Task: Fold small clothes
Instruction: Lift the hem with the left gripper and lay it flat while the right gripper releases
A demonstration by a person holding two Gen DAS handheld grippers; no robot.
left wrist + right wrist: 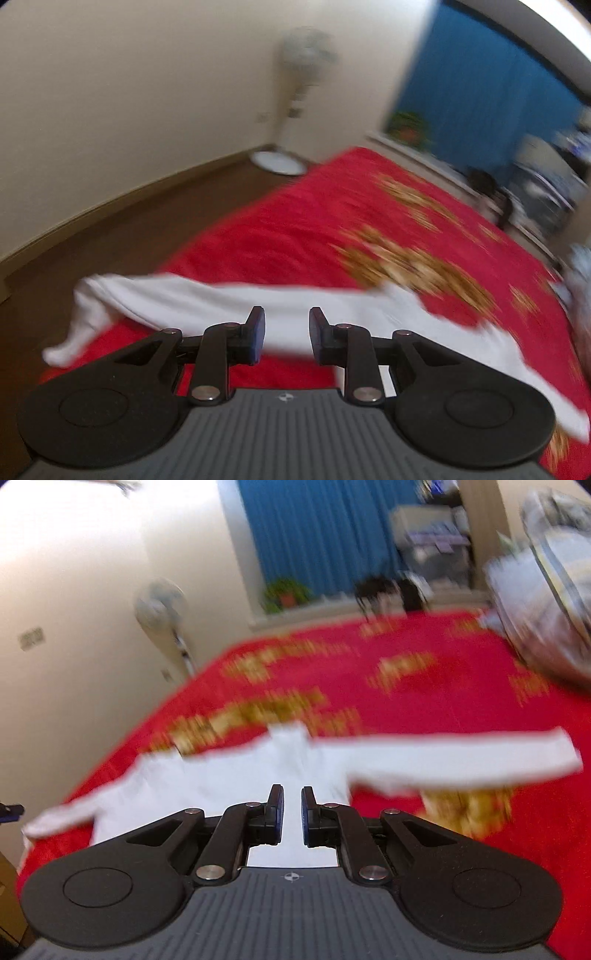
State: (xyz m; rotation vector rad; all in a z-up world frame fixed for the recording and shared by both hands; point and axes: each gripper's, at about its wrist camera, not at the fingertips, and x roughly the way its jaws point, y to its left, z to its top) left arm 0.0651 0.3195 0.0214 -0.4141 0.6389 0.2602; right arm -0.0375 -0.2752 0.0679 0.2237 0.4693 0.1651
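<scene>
A small white long-sleeved garment (229, 302) lies spread on a red bedspread (295, 221) with gold patterns. In the left wrist view its left sleeve hangs over the bed's near edge. My left gripper (284, 334) is open and empty, just above the garment's near edge. In the right wrist view the garment (229, 775) lies flat with one sleeve (461, 757) stretched out to the right. My right gripper (290, 814) is open with a narrow gap, empty, over the garment's body. Both views are blurred by motion.
A standing fan (295, 110) is on the brown floor by the cream wall. A blue curtain (317, 535), a potted plant (286, 592) and a pile of bedding (546, 602) stand beyond the red bedspread (424, 686).
</scene>
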